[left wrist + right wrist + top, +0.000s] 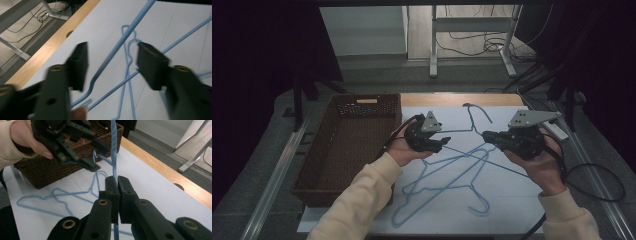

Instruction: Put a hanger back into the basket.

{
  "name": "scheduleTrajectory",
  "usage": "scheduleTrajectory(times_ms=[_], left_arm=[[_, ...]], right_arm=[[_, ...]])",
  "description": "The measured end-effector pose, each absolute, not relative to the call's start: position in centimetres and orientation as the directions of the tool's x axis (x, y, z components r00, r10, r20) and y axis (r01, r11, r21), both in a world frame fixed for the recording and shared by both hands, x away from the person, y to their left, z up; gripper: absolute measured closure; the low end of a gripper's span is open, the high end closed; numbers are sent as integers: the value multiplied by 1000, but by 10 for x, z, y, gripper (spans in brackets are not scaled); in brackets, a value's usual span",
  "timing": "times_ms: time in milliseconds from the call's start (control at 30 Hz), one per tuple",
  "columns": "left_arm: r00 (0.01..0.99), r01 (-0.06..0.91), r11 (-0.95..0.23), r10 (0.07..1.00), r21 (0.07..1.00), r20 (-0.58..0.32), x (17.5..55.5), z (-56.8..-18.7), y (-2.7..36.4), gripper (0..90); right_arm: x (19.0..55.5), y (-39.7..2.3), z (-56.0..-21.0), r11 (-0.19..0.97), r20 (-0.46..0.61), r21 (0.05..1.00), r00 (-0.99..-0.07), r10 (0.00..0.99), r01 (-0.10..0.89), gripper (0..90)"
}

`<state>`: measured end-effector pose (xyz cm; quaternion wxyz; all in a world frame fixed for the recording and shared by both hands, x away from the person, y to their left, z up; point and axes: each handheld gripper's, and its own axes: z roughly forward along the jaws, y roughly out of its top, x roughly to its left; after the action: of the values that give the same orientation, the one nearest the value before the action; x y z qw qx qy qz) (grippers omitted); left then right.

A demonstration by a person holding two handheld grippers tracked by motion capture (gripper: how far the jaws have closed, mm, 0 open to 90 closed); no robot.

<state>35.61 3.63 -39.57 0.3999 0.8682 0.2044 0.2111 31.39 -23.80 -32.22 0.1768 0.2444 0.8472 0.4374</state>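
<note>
Above the white surface (512,195), the right hand-held gripper (117,185) is clenched on a blue wire hanger (113,150) lifted off two other hangers (437,185), while the left hand-held gripper (112,62), jaws apart, straddles the same wire without pressing it, beside a brown basket (347,145).

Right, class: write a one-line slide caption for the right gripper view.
Right gripper clamps a blue wire hanger while the left gripper reaches in, jaws apart, beside a wicker basket.
</note>
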Motion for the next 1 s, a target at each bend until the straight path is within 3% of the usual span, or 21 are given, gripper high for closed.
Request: scheduleTrajectory(times_ms=[100, 267, 400, 500, 567, 667, 800, 1000], left_arm=[[832, 178, -614, 511, 769, 215, 355, -394, 38, 737], [857, 127, -674, 444, 728, 261, 345, -391, 42, 804], [881, 117, -695, 403, 710, 249, 335, -387, 45, 854], [885, 136, -672, 413, 728, 216, 325, -382, 49, 875], [880, 145, -656, 428, 741, 206, 322, -377, 54, 875], [863, 179, -614, 472, 769, 177, 319, -369, 67, 876], [833, 221, -555, 536, 802, 141, 319, -359, 89, 876], [791, 256, -459, 605, 851, 89, 315, -350, 129, 875]], right_arm=[[315, -241, -324, 497, -78, 826, -819, 569, 267, 881], [323, -248, -331, 490, -56, 825, -822, 566, 281, 878], [333, -252, -337, 467, -40, 835, -815, 578, 291, 861], [338, -252, -340, 452, -59, 849, -802, 594, 272, 803], [339, -249, -341, 432, -88, 867, -776, 625, 250, 632], [334, -250, -340, 359, -91, 911, -748, 657, 205, 503], [329, -257, -341, 255, -20, 947, -759, 651, 194, 457], [322, -267, -356, 257, -10, 943, -752, 659, 213, 397]])
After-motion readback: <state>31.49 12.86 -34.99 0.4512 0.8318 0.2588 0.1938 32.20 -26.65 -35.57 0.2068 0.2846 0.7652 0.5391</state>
